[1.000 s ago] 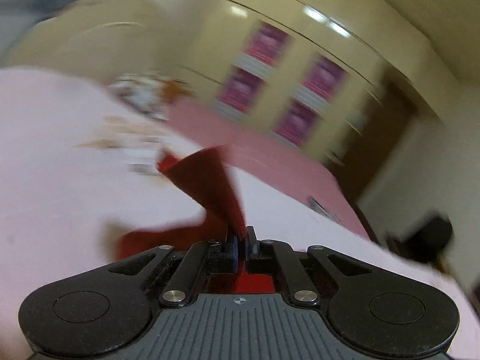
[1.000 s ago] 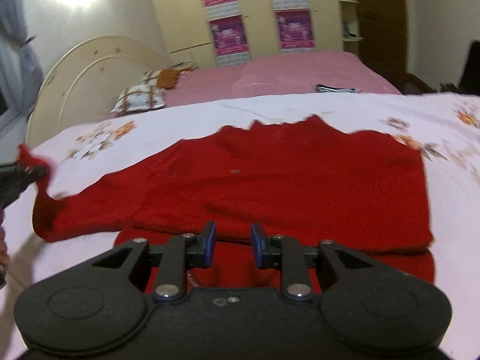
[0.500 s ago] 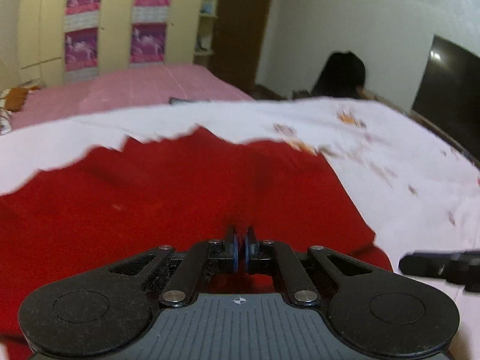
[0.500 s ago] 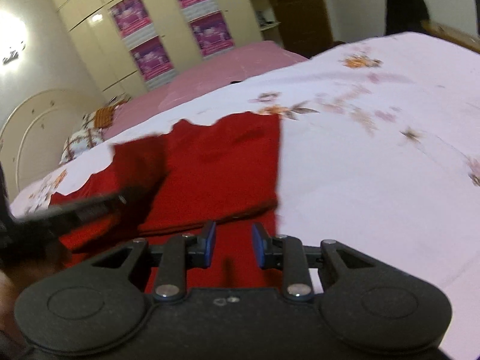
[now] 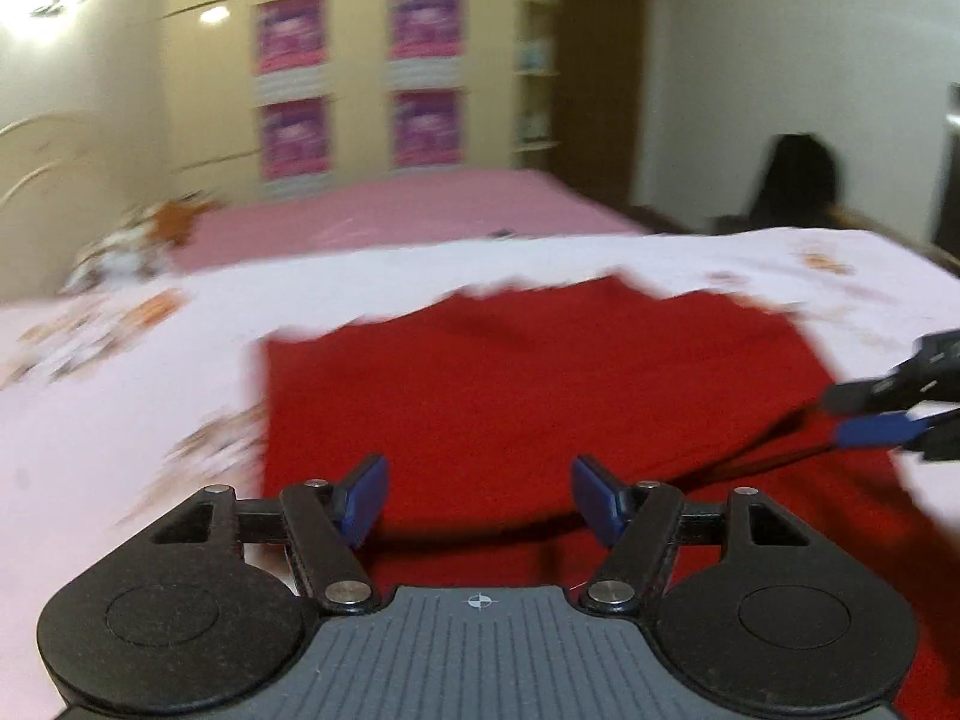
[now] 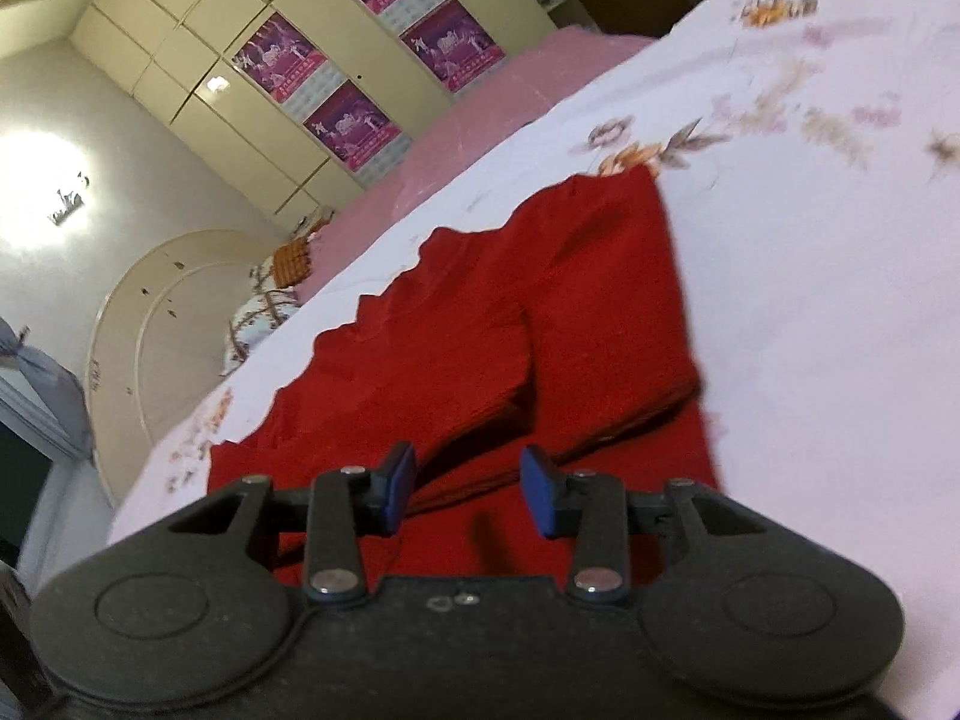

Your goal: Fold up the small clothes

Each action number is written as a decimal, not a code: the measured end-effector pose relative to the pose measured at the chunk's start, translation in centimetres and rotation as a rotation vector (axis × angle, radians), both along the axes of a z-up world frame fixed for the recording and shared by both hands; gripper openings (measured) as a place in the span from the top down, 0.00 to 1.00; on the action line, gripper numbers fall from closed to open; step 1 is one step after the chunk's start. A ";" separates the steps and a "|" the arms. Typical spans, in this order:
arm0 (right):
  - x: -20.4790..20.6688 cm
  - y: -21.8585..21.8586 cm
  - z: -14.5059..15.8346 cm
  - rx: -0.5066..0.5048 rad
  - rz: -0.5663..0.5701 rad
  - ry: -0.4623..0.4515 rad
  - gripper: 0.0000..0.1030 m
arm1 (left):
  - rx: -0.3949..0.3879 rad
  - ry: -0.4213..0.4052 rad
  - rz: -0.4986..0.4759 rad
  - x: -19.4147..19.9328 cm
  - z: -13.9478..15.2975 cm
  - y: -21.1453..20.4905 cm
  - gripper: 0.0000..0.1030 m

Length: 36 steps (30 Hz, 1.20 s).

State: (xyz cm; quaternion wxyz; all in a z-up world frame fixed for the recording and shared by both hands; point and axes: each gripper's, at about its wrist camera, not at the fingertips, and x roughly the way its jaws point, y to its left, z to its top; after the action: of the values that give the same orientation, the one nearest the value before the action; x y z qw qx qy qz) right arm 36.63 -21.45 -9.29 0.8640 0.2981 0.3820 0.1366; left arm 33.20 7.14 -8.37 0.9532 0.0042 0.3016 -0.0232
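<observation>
A red garment (image 5: 540, 384) lies flat on the white flowered bedspread (image 5: 120, 420), with a folded layer on top. My left gripper (image 5: 480, 498) is open and empty just above the garment's near left part. My right gripper (image 6: 468, 489) is open and empty over the garment's (image 6: 480, 330) near edge; it also shows at the right of the left wrist view (image 5: 888, 414). In the right wrist view a sleeve lies folded across the body.
A second bed with a pink cover (image 5: 390, 216) stands behind, with a patterned pillow (image 5: 120, 246) at its head. Cream wardrobes with purple posters (image 5: 360, 78) line the far wall. A dark chair (image 5: 792, 180) stands at the right.
My left gripper was shut on the red sleeve, carried it across onto the garment's body, and has now opened and let go. My right gripper has tilted and stays open.
</observation>
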 end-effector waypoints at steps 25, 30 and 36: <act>0.4 -1.6 0.7 -0.213 -0.093 -0.099 0.96 | -0.007 0.082 0.067 4.3 -4.1 5.2 0.34; 0.1 -1.8 1.0 -0.222 -0.099 -0.116 0.96 | -0.014 0.091 0.064 4.6 -4.2 5.6 0.34; 0.1 -1.8 0.5 -0.256 -0.094 -0.119 0.96 | 0.001 0.087 0.053 4.8 -4.5 5.5 0.34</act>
State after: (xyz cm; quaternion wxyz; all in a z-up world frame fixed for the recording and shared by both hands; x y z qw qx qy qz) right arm 36.71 -23.24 -8.83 0.9215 0.1944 0.3302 0.0637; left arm 37.95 12.65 -12.82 0.9394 -0.0043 0.3428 0.0020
